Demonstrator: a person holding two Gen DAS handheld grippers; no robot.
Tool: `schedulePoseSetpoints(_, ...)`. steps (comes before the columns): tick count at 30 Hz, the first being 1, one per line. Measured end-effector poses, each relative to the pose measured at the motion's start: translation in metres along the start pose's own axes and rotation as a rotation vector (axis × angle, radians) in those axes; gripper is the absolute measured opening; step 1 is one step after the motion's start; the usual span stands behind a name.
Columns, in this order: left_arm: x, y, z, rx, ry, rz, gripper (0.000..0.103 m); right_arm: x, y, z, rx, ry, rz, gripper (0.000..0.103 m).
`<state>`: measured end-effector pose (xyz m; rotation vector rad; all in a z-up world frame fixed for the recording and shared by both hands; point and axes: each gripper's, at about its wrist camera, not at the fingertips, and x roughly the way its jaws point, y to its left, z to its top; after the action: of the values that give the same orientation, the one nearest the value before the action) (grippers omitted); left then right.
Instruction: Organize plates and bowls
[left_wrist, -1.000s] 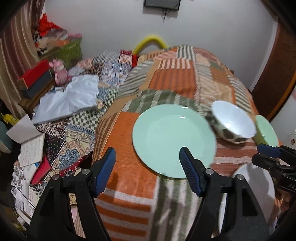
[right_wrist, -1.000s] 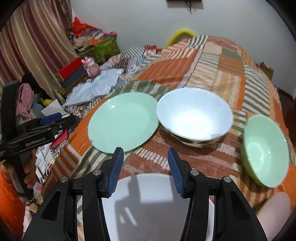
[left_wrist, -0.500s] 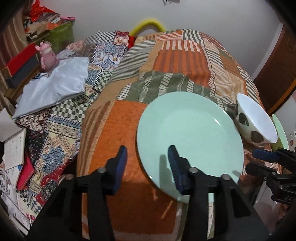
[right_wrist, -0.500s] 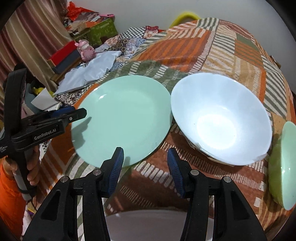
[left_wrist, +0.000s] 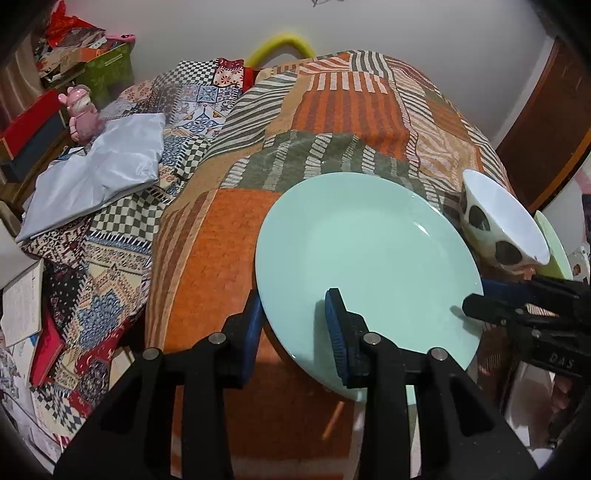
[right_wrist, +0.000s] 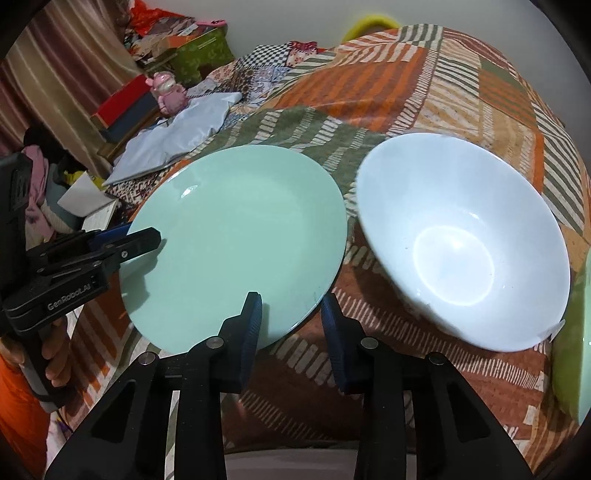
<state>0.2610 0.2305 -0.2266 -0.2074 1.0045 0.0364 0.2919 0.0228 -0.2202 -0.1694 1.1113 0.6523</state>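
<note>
A pale green plate (left_wrist: 369, 251) (right_wrist: 240, 236) lies on the patchwork blanket. My left gripper (left_wrist: 295, 325) straddles its near left rim, one finger outside the edge and one over the plate, and its jaws are closing. My right gripper (right_wrist: 291, 321) straddles the plate's near right rim in the same way, also closing. From the other wrist each looks low at the rim: the right gripper (left_wrist: 476, 295), the left gripper (right_wrist: 147, 238). I see no firm pinch on either side. A white bowl (right_wrist: 461, 240) (left_wrist: 506, 221) with dark spots outside sits right of the plate. A green bowl (left_wrist: 554, 240) stands beyond it.
A white plate (left_wrist: 528, 391) lies at the blanket's near right edge. A grey cloth (left_wrist: 92, 177), a pink toy (left_wrist: 79, 110), boxes and books crowd the left side. A brown door (left_wrist: 546, 122) stands at the far right. The blanket (left_wrist: 351, 110) stretches far behind the dishes.
Both grippers came down and forward onto the green plate. Their jaws narrowed from wide apart, in front of the plate, to straddling its rim on either side.
</note>
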Motion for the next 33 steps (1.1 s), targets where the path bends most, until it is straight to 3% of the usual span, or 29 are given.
schedulePoseSetpoints(13, -0.046, 0.006, -0.059, -0.002, 0.026, -0.018, 0.034, -0.006, 0.009, -0.008, -0.048, 0.039, 0.063, 0.03)
schedulePoseSetpoints(23, -0.03, 0.016, -0.044, -0.037, 0.024, -0.014, 0.034, 0.012, 0.012, -0.002, -0.06, 0.077, 0.058, 0.031)
schedulePoseSetpoints(33, -0.024, 0.012, -0.046, -0.027, -0.011, -0.01, 0.04, 0.009, 0.017, -0.003, -0.079, 0.04, 0.034, 0.031)
